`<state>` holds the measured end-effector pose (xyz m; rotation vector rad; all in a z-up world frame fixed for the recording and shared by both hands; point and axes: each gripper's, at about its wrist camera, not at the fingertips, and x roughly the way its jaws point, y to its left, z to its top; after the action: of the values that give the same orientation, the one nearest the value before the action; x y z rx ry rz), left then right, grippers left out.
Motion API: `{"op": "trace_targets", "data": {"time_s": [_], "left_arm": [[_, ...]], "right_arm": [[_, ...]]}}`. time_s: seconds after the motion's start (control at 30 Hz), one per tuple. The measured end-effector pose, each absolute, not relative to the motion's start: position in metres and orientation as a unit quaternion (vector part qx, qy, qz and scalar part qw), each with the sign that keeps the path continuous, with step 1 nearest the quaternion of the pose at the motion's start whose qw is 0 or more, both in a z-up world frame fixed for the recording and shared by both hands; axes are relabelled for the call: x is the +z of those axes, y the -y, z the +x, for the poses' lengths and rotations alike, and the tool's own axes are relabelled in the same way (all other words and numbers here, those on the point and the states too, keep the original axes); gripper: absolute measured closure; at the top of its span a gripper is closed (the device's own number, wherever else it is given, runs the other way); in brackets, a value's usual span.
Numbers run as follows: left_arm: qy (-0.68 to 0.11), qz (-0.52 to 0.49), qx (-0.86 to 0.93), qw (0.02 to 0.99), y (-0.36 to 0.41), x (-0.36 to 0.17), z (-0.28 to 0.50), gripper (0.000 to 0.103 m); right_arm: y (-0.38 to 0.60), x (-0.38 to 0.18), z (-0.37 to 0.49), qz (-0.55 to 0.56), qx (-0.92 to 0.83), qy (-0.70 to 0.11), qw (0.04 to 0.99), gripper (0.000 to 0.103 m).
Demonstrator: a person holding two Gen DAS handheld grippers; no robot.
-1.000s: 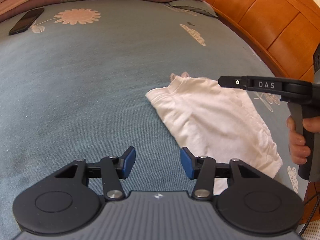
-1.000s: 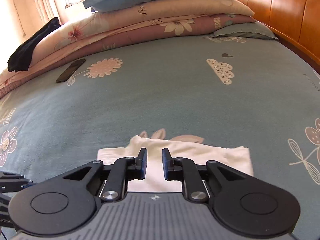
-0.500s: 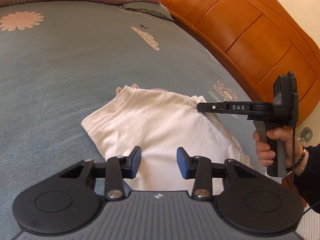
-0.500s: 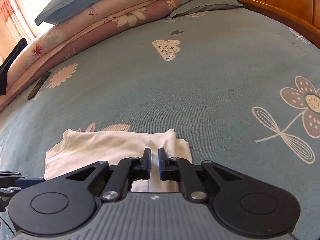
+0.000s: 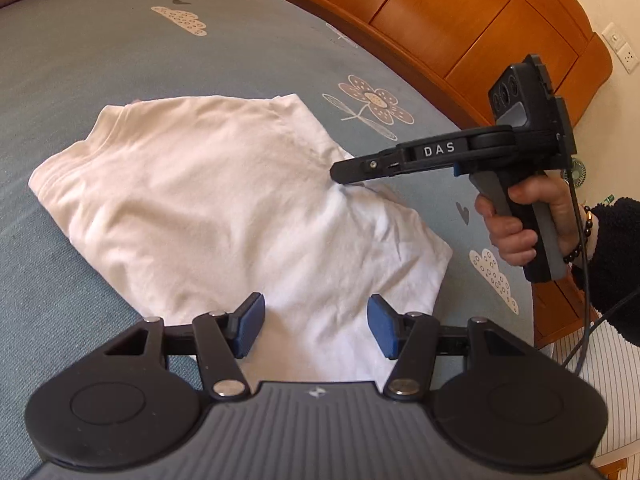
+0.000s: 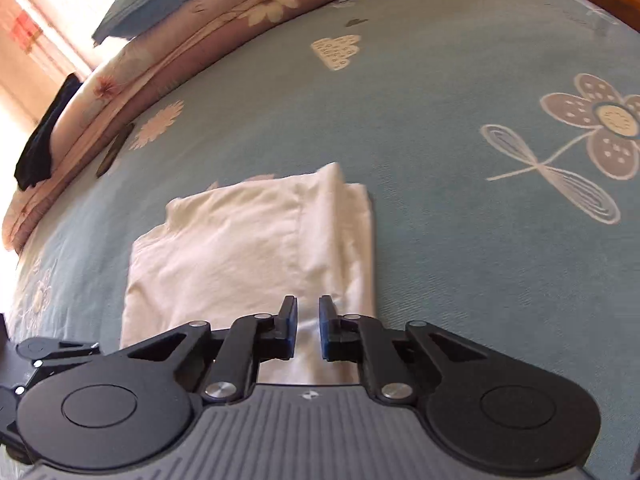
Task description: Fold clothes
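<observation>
A white folded garment lies on the grey-blue flowered bed sheet. My left gripper hovers over its near edge. Its jaws are opening and stand wide apart, and nothing is pinched between the blue pads. My right gripper, held by a hand, comes in from the right, and its tip touches the garment's right side, where the cloth puckers. In the right wrist view the right gripper has a narrow gap, opening slightly, with the garment lying flat beneath it.
An orange wooden headboard runs along the bed's far right side. Stacked quilts and pillows sit at the far end, with a black cloth on them and a dark phone on the sheet nearby.
Both grippers moved in over the garment, which now looks larger and closer. The left jaws narrowed and then widened. The right jaws narrowed, then parted a little.
</observation>
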<state>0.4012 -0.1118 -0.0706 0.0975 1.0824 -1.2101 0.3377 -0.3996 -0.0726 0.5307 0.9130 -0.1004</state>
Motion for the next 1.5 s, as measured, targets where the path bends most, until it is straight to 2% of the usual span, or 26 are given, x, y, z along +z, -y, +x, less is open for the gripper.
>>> {"op": "trace_targets", "data": {"time_s": [0.07, 0.1, 0.2, 0.33, 0.43, 0.47, 0.5, 0.53, 0.57, 0.67, 0.73, 0.8, 0.93, 1.07, 1.2, 1.3, 1.5], "left_arm": [[-0.482, 0.039, -0.539, 0.689, 0.107, -0.065, 0.397, 0.047], [-0.473, 0.037, -0.545, 0.691, 0.106, -0.058, 0.394, 0.047], [-0.454, 0.056, -0.555, 0.695, 0.109, -0.044, 0.378, 0.045], [-0.457, 0.088, -0.553, 0.691, 0.118, -0.052, 0.357, 0.045], [-0.462, 0.1, -0.55, 0.689, 0.118, -0.059, 0.342, 0.045], [-0.463, 0.104, -0.548, 0.689, 0.118, -0.061, 0.338, 0.045], [-0.464, 0.107, -0.546, 0.689, 0.118, -0.062, 0.334, 0.045], [-0.465, 0.109, -0.545, 0.689, 0.118, -0.064, 0.331, 0.045], [-0.465, 0.111, -0.545, 0.689, 0.119, -0.064, 0.327, 0.045], [-0.456, 0.119, -0.548, 0.691, 0.123, -0.062, 0.318, 0.045], [-0.465, 0.136, -0.548, 0.682, 0.13, -0.07, 0.312, 0.037], [-0.481, 0.157, -0.538, 0.674, 0.133, -0.078, 0.307, 0.039], [-0.441, 0.165, -0.569, 0.674, 0.122, -0.054, 0.297, 0.037], [-0.409, 0.206, -0.588, 0.667, 0.123, -0.049, 0.291, 0.035], [-0.411, 0.249, -0.603, 0.637, 0.134, -0.068, 0.285, 0.036], [-0.416, 0.29, -0.603, 0.616, 0.131, -0.08, 0.279, 0.036], [-0.42, 0.306, -0.607, 0.602, 0.107, -0.071, 0.283, 0.036]], "right_arm": [[0.408, -0.064, 0.326, 0.274, -0.057, -0.418, 0.864, 0.077], [0.409, -0.058, 0.32, 0.281, -0.052, -0.41, 0.866, 0.075], [0.393, -0.046, 0.299, 0.252, -0.044, -0.413, 0.874, 0.071], [0.375, -0.06, 0.28, 0.229, -0.04, -0.438, 0.869, 0.066], [0.377, -0.071, 0.271, 0.237, -0.037, -0.438, 0.866, 0.066], [0.377, -0.072, 0.271, 0.238, -0.038, -0.438, 0.866, 0.075], [0.378, -0.073, 0.271, 0.239, -0.039, -0.437, 0.866, 0.089], [0.379, -0.073, 0.271, 0.242, -0.04, -0.435, 0.867, 0.095], [0.38, -0.071, 0.271, 0.248, -0.042, -0.43, 0.867, 0.096], [0.385, -0.069, 0.271, 0.245, -0.048, -0.429, 0.868, 0.095], [0.388, -0.075, 0.272, 0.245, -0.049, -0.441, 0.862, 0.094], [0.389, -0.074, 0.271, 0.252, -0.052, -0.447, 0.857, 0.093], [0.38, -0.043, 0.256, 0.213, -0.053, -0.429, 0.877, 0.077], [0.357, -0.038, 0.258, 0.24, 0.056, -0.43, 0.868, 0.069], [0.323, -0.064, 0.277, 0.244, 0.127, -0.461, 0.844, 0.069], [0.31, -0.079, 0.281, 0.189, 0.131, -0.504, 0.833, 0.07], [0.345, -0.061, 0.253, 0.171, 0.086, -0.516, 0.835, 0.07]]}}
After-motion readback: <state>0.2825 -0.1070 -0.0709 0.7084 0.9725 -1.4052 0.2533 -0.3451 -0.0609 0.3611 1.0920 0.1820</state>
